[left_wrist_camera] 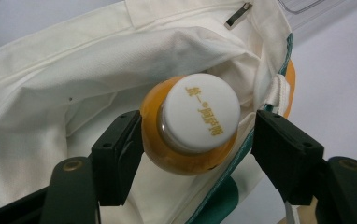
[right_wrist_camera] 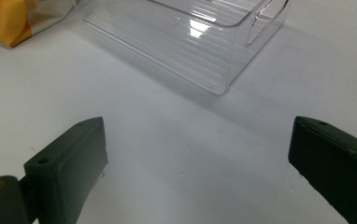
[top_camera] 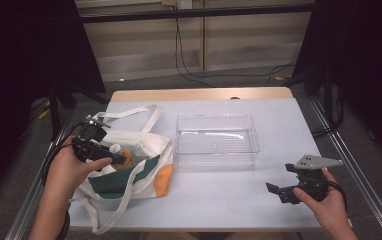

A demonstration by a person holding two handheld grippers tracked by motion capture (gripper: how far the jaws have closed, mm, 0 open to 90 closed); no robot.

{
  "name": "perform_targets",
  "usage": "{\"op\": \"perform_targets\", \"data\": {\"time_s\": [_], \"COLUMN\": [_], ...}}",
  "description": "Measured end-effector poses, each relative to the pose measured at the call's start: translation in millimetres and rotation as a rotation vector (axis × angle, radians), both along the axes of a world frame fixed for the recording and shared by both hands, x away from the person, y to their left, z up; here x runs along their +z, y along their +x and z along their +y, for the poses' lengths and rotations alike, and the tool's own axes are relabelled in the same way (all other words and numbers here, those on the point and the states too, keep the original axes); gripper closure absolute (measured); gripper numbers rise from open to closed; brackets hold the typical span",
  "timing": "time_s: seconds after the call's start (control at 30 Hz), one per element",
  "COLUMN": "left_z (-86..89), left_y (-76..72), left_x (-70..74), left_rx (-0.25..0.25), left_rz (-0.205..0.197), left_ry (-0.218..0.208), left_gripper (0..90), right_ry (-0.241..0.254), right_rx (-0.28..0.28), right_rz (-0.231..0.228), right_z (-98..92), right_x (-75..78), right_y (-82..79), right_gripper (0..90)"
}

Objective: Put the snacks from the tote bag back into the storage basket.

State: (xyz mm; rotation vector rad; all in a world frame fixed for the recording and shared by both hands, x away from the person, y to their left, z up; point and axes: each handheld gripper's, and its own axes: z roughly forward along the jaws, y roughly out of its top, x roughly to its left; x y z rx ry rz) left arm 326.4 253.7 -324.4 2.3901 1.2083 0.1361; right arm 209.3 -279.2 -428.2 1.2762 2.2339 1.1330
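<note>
My left claw (left_wrist_camera: pixel 193 154) is spread inside the tote bag (top_camera: pixel 129 170), jaws either side of the orange bottle (left_wrist_camera: pixel 190 126) with the white cap, left jaw touching it, right jaw apart. My right claw (right_wrist_camera: pixel 200 172) is spread with nothing between, over bare bench (top_camera: pixel 279 115), near the clear bin (top_camera: pixel 216 140), which is right of the bag.

Gold lettering on a bottle cap

The white cap (left_wrist_camera: pixel 200 111) of the orange bottle (left_wrist_camera: pixel 186 158) carries one short line of gold Chinese characters — it seems to begin 统一, with a small round mark in the middle; the rest is too blurred to read. The cloth bag (left_wrist_camera: pixel 50 93) around it and the clear bin (right_wrist_camera: pixel 204 42) bear no legible print.
</note>
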Motion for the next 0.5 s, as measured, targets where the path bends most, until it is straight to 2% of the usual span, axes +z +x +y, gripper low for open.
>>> {"op": "perform_targets", "data": {"time_s": [0.23,0.33,0.4,0.5], "left_z": [-4.6,-6.1,-5.3,-6.4], "left_y": [4.1,5.3,7.9,8.5], "left_x": [2.1,3.3,4.8,5.0], "left_rx": [-0.007,0.005,-0.018,-0.001], "left_rz": [0.02,0.029,0.038,0.04], "left_ry": [0.026,0.029,0.054,0.049], "left_gripper": [37.6,39.0,41.1,42.1], "right_ry": [-0.003,-0.003,-0.001,-0.003], "right_rx": [0.003,0.003,0.002,0.002], "right_rz": [-0.001,0.0,-0.001,-0.002], "right_z": [1.3,1.3,0.8,0.5], "right_x": [-0.2,-0.3,-0.3,-0.6], "right_y": [0.2,0.3,0.5,0.5], "right_gripper": [4.3,4.3,4.3,4.3]}}
